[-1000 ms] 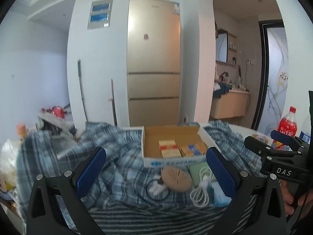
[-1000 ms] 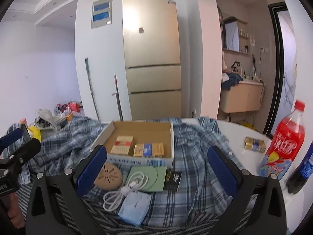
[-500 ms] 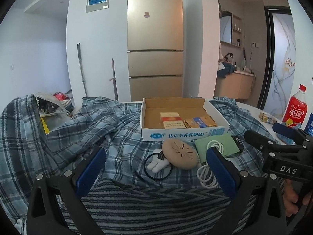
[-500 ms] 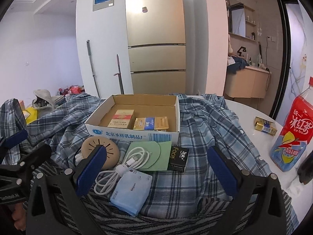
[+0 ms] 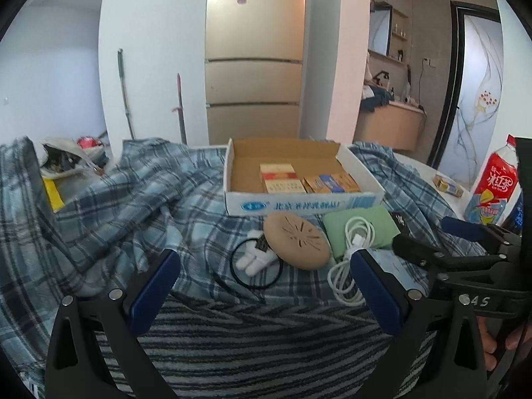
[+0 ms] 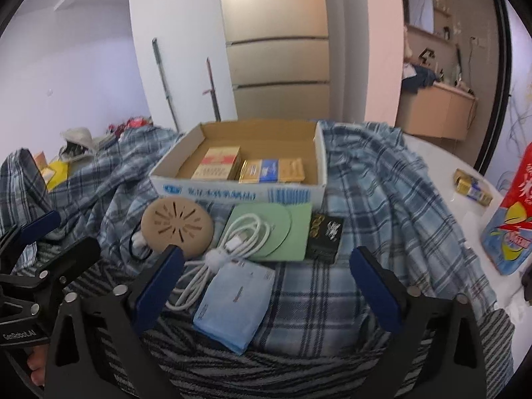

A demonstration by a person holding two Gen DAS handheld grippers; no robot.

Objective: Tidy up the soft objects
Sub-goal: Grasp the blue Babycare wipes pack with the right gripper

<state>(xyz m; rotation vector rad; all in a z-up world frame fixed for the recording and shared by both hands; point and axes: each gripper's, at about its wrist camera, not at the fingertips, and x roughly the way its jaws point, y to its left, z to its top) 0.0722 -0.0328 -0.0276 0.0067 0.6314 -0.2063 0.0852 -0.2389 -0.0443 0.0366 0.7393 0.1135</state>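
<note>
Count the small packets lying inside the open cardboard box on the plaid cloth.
2 visible: a red and cream packet at the left, a gold and blue packet right of it. Others may be hidden behind the cardboard box front wall.

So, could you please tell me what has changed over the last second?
Both tongs, left and right, have dipped and tilted down toward the items on the plaid cloth, which now sit higher in both views. The right tongs are closing slightly with nothing between them. Nothing was gripped or released. The cardboard box, tan disc and white cable stayed put.
</note>
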